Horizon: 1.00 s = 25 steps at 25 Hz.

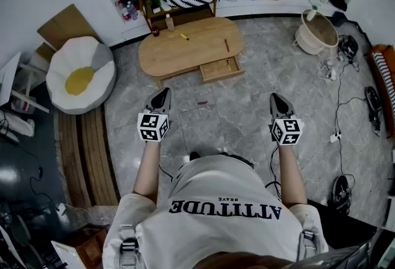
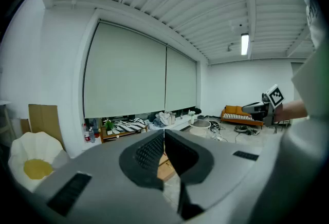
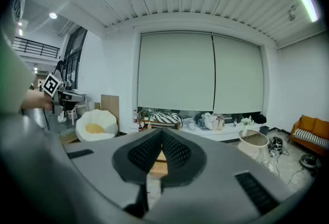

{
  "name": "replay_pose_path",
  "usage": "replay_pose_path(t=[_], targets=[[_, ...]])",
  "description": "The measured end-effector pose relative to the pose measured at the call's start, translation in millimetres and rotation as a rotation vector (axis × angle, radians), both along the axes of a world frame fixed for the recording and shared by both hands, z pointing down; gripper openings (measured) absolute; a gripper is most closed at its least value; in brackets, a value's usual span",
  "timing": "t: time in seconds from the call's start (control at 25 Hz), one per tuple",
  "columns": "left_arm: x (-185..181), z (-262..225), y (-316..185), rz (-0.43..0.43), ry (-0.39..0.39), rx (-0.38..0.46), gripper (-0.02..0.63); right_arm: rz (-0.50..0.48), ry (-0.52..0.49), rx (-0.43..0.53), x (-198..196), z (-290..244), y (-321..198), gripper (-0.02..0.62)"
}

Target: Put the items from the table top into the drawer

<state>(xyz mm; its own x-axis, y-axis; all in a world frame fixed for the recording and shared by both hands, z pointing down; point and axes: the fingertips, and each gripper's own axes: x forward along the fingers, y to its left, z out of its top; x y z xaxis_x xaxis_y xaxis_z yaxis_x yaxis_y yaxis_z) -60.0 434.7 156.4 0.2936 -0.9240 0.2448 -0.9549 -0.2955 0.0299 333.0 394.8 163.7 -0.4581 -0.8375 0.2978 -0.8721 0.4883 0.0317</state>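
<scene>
**A:** How are the claws held?

**B:** Both are held out ahead of the person, well apart, above the floor. The left gripper (image 1: 164, 94) is seen closed up, its jaws pressed together with nothing between them. The same is seen of the right gripper (image 1: 276, 99): jaws together, nothing gripped.

**A:** What is seen just past them?

**B:** A small red scrap (image 1: 202, 102) is seen on the floor, between the grippers and the table (image 1: 197, 55). Next the drawer (image 1: 221, 68) is met, pulled open from the table's near side. Whether anything is laid in it cannot be told.

**A:** And where are the items found?

**B:** They are left on the table top, far from both grippers. A brown stick (image 1: 226, 45) is laid toward the right, just behind the drawer. A yellow pen (image 1: 184, 36) is laid further back, near the middle. A bottle (image 1: 170, 22) is stood upright at the far edge, to the left of the pen.

**A:** What is placed beyond that?

**B:** A low shelf (image 1: 179, 13) is set against the wall behind the table. An egg cushion (image 1: 80, 73) is seen at the left, and a basket (image 1: 318, 33) at the right.
</scene>
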Motion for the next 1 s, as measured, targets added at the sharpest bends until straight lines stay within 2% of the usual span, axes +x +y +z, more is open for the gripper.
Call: replay_pose_path(t=[0.8, 1.0], targets=[[-9.5, 1.2, 7.1, 0.009, 0.011, 0.004, 0.023, 0.017, -0.01, 0.002, -9.7, -4.3, 6.9, 0.02], [-17.6, 0.9, 15.7, 0.03, 0.024, 0.006, 0.023, -0.004, -0.013, 0.003, -25.7, -2.7, 20.0, 0.02]])
